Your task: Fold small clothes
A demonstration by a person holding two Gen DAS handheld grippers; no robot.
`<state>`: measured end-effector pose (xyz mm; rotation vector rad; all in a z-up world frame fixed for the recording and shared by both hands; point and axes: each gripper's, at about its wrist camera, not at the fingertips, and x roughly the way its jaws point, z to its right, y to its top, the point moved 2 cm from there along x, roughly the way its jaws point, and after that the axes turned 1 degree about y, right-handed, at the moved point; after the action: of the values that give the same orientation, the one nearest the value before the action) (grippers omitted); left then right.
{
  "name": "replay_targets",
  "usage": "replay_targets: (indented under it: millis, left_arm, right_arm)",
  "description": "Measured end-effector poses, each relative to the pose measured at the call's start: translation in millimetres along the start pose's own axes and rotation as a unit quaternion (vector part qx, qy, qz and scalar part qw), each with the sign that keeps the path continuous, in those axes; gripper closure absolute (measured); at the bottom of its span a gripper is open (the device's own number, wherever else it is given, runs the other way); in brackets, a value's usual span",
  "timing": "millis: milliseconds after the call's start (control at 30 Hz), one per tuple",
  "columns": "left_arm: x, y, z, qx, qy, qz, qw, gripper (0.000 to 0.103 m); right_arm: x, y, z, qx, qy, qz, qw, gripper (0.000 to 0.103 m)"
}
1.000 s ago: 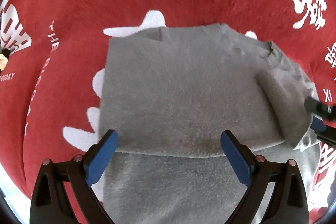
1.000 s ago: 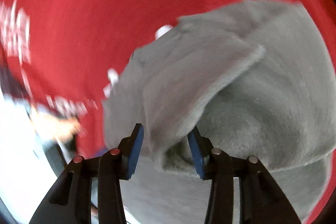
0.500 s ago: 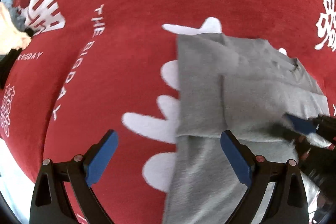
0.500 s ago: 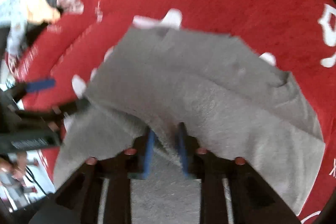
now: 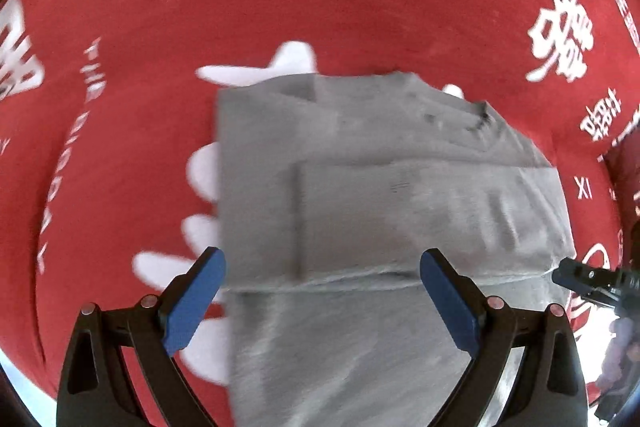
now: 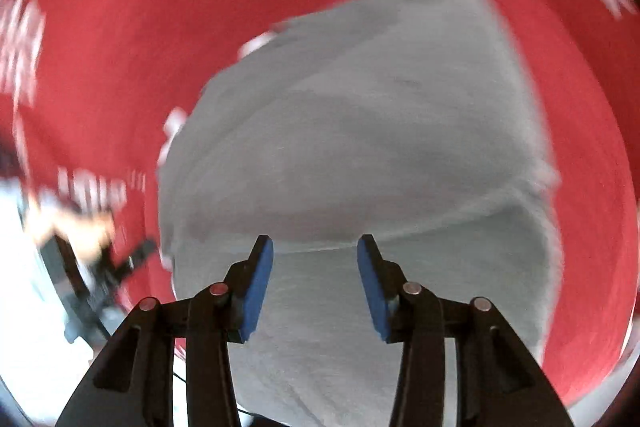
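On the red printed cloth [image 5: 320, 7] covering the worktop lies the grey garment [image 5: 380, 207], partly folded, one flap laid across its upper half. My left claw [image 5: 322, 291] hangs wide above its lower edge, gripping nothing. My right claw [image 6: 314, 279] is opening, its pads clear of the fabric, nothing between them. I judge the side fold just released. The next move calls for taking the near hem with both claws and folding it over squarely.

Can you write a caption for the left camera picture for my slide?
Open left claw hovers over a partly folded grey garment on a red cloth.
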<state>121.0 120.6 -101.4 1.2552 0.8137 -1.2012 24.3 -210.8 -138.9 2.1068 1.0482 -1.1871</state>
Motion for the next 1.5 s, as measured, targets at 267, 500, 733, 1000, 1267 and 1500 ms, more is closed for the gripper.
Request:
replay_targets:
  millis: [267,500,733,1000,1267,1500]
  left_arm:
    - [35,10,26,0.016,0.061,-0.017,0.9979,0.005]
    - [48,0,18,0.031,0.089,-0.037,0.9948,0.004]
    - [35,-2,19,0.030,0.108,-0.043,0.9928,0.004]
    - [12,-24,21,0.025,0.119,-0.062,0.9906,0.004]
    - [6,-45,57,0.032,0.095,-0.090,0.9909,0.004]
    - [12,-59,87,0.025,0.087,-0.104,0.9904,0.004]
  right_arm:
    - [-8,16,66,0.143,0.030,0.037,0.989,0.097]
    - [-13,19,78,0.092,0.004,0.024,0.995,0.097]
    - [-42,13,71,0.030,-0.026,0.020,0.999,0.093]
    - [-47,10,53,-0.025,-0.054,-0.005,0.998,0.090]
    - [-37,-21,33,-0.081,-0.066,-0.059,0.993,0.053]
    - [-29,-29,27,-0.127,-0.063,-0.101,0.985,0.053]
